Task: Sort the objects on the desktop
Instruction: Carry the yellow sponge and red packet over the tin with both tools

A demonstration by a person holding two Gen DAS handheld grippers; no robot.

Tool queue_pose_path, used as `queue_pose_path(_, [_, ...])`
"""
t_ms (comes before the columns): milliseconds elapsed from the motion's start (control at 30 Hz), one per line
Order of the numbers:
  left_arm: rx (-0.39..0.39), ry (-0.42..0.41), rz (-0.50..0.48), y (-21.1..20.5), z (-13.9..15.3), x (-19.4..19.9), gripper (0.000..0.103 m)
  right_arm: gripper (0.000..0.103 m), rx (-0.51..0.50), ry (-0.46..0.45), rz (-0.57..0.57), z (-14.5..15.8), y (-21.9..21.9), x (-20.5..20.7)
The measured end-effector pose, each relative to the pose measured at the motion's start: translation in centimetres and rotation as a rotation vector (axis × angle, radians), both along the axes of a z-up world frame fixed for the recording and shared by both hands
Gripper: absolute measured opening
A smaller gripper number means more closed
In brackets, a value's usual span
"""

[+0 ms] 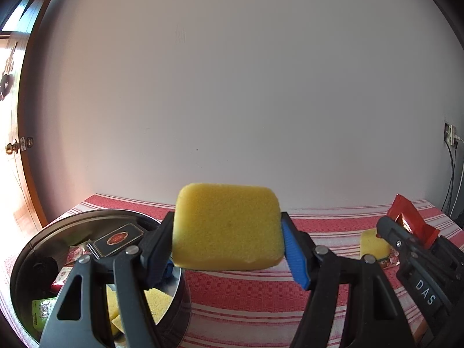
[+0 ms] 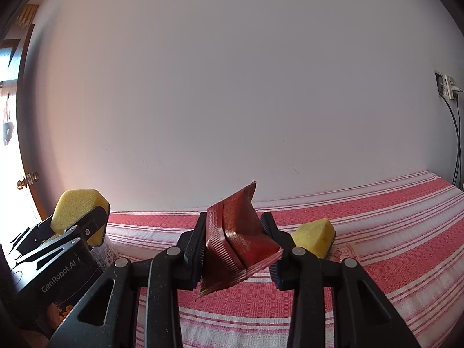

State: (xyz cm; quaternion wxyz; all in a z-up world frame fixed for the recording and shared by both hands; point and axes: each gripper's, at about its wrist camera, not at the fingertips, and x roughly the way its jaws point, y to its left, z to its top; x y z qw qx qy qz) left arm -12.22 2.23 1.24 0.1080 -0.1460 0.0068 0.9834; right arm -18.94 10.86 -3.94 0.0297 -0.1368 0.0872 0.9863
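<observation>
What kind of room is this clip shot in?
Probably a room in a home, not a lab. A red-and-white striped cloth covers the table against a plain wall, a wooden door with a brass knob stands at the left, and a wall socket has cables hanging down.

The yellow sponge (image 1: 227,226) is porous, matt foam. The round tin (image 1: 87,226) is shiny metal. The red sachet (image 2: 243,237) is glossy, ribbed foil. The striped tablecloth (image 1: 261,295) is coarse woven cloth.

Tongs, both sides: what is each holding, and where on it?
Left tongs clamp a yellow sponge by its side edges. Right tongs pinch a red packet across its crumpled middle.
</observation>
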Motion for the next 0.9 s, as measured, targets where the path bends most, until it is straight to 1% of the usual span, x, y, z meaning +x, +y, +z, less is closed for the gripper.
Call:
queue_pose_path(333, [0.041, -0.007, 0.010, -1.4, 0.4, 0.3, 0.069, 0.039, 0.141, 0.053, 0.060, 0.1, -3.1, 1.2])
queue_pose_path(500, [0.040, -0.003, 0.007, -1.6, 0.3, 0.5, 0.069, 0.039, 0.157, 0.051, 0.073, -0.1, -3.5, 1.2])
queue_pose_path(600, [0.036, 0.001, 0.008, -1.6, 0.4, 0.6, 0.069, 0.039, 0.150, 0.050, 0.073, -0.2, -3.4, 1.1])
queue_pose_path(700, [0.029, 0.013, 0.010, -2.1, 0.2, 0.2, 0.069, 0.039, 0.140, 0.048, 0.078, -0.3, -2.9, 1.0])
queue_pose_path(800, [0.018, 0.033, 0.030, -2.5, 0.7, 0.8, 0.069, 0.039, 0.144, 0.047, 0.087, -0.6, -3.2, 0.9])
queue_pose_path(900, [0.040, 0.040, 0.044, -3.7, 1.1, 0.7, 0.069, 0.039, 0.151, 0.050, 0.102, -0.4, -3.2, 1.4])
